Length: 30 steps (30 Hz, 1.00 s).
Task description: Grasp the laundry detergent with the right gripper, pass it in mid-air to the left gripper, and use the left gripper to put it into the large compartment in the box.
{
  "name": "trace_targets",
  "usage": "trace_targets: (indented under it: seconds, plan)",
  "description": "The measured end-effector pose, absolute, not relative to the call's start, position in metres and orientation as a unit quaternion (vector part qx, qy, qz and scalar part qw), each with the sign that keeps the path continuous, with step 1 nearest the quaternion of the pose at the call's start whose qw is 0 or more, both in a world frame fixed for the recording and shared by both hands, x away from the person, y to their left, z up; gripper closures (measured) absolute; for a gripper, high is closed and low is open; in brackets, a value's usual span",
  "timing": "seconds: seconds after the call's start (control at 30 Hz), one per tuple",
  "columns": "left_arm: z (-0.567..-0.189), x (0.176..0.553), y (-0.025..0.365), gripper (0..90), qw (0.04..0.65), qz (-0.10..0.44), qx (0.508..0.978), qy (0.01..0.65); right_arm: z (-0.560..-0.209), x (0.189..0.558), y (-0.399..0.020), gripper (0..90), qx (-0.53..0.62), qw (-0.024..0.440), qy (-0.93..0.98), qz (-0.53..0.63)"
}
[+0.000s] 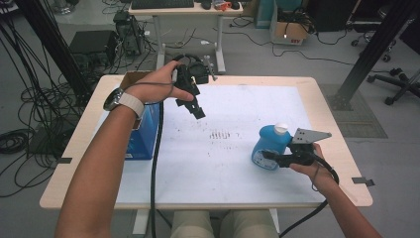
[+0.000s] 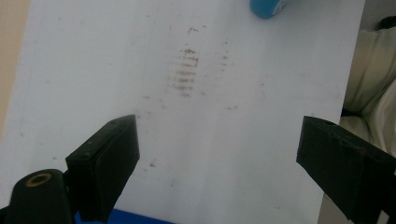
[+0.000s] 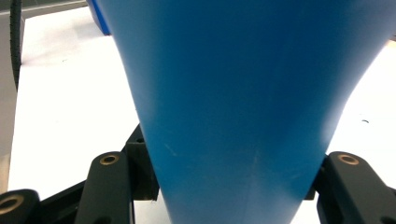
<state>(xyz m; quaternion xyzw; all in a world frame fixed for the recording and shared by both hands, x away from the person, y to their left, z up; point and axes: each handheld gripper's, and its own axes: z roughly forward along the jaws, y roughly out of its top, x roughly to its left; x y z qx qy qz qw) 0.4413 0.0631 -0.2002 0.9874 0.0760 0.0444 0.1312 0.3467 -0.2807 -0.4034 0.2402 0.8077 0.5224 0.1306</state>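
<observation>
Gripping a blue bottle [image 1: 267, 147] on both flanks, the right gripper [image 1: 271, 156] holds it at the right side of the white mat [image 1: 237, 109]. White cap [image 1: 281, 129] up, bottle tilted slightly; whether its base touches the mat cannot be told. In the right gripper view the blue body [image 3: 243, 102] sits pinched between the jaws. The left gripper [image 1: 197, 110] hangs above the mat's far left part, jaws spread and empty, well apart from the bottle. A blue box [image 1: 144, 134] stands at the table's [image 1: 79, 144] left edge.
</observation>
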Motion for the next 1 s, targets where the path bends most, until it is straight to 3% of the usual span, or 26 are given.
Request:
trace_targets:
  seconds: [1.0]
  plan:
    - [-0.1997,0.4413,0.0641,13.4,0.131,0.044,0.987,0.077,-0.4035,0.347,-0.2809,42.6,0.24,0.13,0.808,0.523]
